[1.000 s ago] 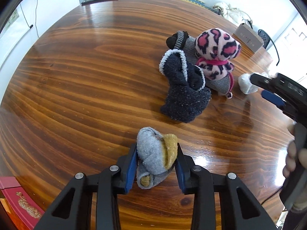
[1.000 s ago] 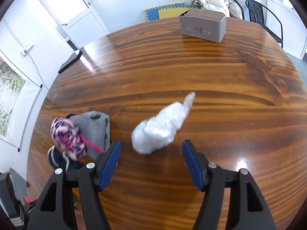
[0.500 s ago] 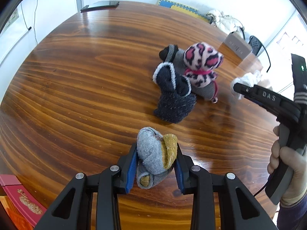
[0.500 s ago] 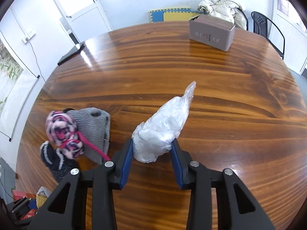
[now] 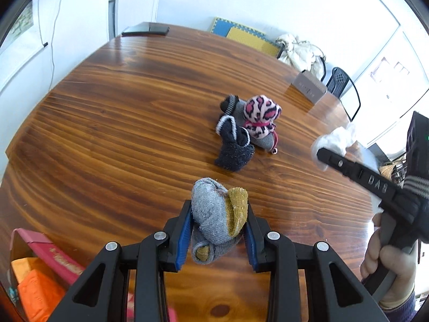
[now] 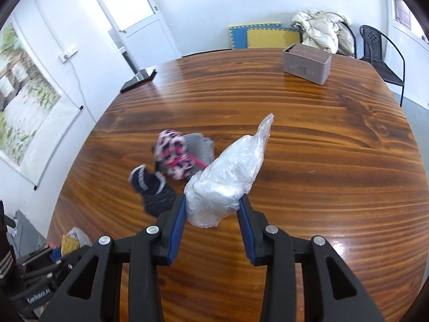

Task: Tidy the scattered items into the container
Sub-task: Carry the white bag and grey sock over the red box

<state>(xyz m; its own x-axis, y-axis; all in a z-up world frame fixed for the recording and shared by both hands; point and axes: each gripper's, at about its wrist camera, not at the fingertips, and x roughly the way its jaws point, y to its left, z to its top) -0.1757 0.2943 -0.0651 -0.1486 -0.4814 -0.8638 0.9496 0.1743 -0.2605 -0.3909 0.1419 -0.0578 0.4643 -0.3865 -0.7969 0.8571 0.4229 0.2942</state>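
My left gripper (image 5: 218,222) is shut on a grey and mustard sock bundle (image 5: 217,214), held above the table's near edge. My right gripper (image 6: 211,212) is shut on a crumpled clear plastic bag (image 6: 228,177), lifted off the table; the bag also shows in the left wrist view (image 5: 335,139). A pile stays on the table: a pink leopard sock (image 5: 261,115), a grey sock (image 5: 264,141) under it and a dark navy sock (image 5: 233,147). The pile also shows in the right wrist view (image 6: 174,155). A brown box (image 6: 307,63) stands at the far edge.
The round wooden table (image 5: 120,107) holds a dark tablet (image 5: 146,30) at its far left edge. A red box with orange items (image 5: 34,276) sits below the table's near left edge. A chair with a white coat (image 6: 324,33) and foam mats (image 6: 264,36) stand behind.
My right gripper closed on the plastic bag and lifted it off the table, swinging left. My left gripper rose and pulled back with the sock bundle.
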